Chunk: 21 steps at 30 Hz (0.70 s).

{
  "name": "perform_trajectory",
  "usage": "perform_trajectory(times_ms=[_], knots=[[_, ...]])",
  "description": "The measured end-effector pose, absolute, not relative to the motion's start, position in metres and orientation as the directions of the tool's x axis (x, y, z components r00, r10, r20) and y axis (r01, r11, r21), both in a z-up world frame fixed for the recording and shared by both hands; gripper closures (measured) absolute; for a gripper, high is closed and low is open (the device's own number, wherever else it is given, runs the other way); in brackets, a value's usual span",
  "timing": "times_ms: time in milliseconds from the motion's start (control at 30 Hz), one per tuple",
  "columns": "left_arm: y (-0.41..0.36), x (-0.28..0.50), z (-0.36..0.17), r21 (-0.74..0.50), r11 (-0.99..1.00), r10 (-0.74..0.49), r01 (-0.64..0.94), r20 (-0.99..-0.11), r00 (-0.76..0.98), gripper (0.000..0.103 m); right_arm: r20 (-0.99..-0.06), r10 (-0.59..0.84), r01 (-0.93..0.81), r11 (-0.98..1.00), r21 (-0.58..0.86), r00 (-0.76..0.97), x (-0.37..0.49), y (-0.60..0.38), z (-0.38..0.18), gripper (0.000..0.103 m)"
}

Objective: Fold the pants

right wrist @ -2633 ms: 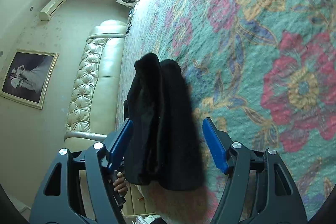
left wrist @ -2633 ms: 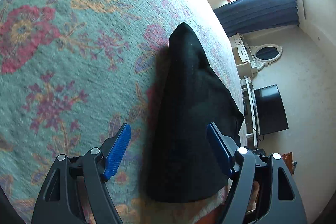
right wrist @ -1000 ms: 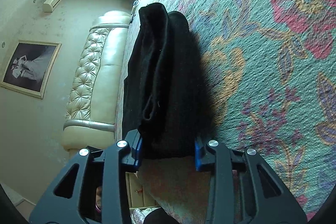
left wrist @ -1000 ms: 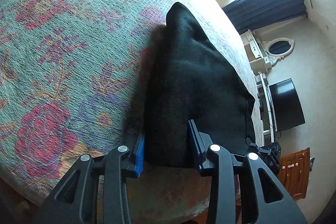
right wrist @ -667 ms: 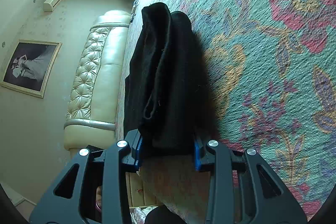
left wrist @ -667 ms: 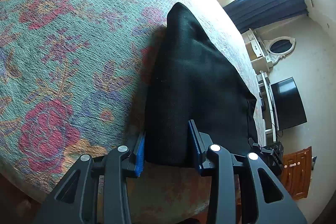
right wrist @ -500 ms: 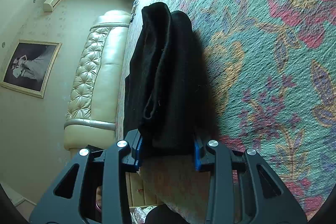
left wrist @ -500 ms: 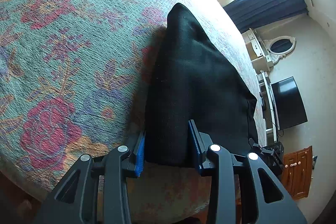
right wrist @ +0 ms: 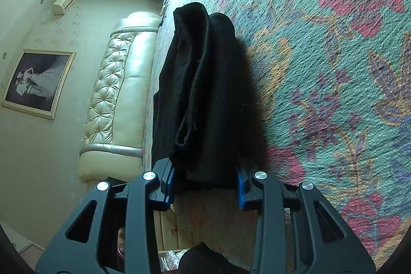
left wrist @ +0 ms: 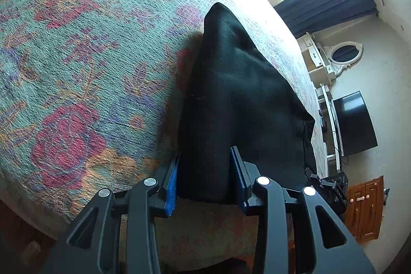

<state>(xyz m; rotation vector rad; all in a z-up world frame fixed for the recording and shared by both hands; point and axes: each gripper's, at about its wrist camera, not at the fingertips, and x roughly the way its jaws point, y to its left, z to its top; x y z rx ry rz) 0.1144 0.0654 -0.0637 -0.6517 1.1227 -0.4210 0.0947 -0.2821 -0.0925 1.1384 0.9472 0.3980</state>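
Black pants [left wrist: 236, 104] lie folded into a thick stack on a floral bedspread [left wrist: 77, 55], close to its near edge. My left gripper [left wrist: 204, 179] is shut on the stack's near end, its blue pads pressing both sides. In the right wrist view the same pants [right wrist: 203, 94] show their layered folds, and my right gripper [right wrist: 204, 184] is shut on another part of that near end. The cloth hides the inner faces of the pads.
The bedspread [right wrist: 334, 68] stretches far to one side of the pants. A cream tufted headboard [right wrist: 115, 84], a framed picture [right wrist: 36, 81], a dark television [left wrist: 354, 122], a mirror dresser [left wrist: 331, 60] and curtained windows lie beyond the bed.
Both grippers, open around the pants 2.6 s ago, closed on the near end. Over the last second the grips hold and the pants shifted only slightly in the right wrist view.
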Motion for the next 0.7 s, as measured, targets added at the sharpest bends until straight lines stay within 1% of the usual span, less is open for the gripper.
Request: perform_trajectory(times_ms=[500, 600, 667, 700], knots=[[0.064, 0.119, -0.066, -0.678, 0.735, -0.623, -0.013, -0.684, 0.38, 0.065, -0.426, 0.703, 0.188, 0.394, 0.9, 0.57, 0.087, -0.293, -0.1, 0.068], [0.065, 0.121, -0.07, -0.692, 0.722, -0.639, -0.014, -0.673, 0.372, 0.059, -0.422, 0.704, 0.192, 0.385, 0.903, 0.572, 0.085, -0.296, -0.106, 0.068], [0.068, 0.121, -0.075, -0.724, 0.69, -0.67, -0.021, -0.649, 0.361, 0.05, -0.415, 0.706, 0.195, 0.374, 0.907, 0.574, 0.084, -0.297, -0.109, 0.067], [0.07, 0.122, -0.078, -0.738, 0.675, -0.685, -0.025, -0.639, 0.35, 0.048, -0.41, 0.708, 0.194, 0.368, 0.909, 0.575, 0.084, -0.298, -0.111, 0.066]])
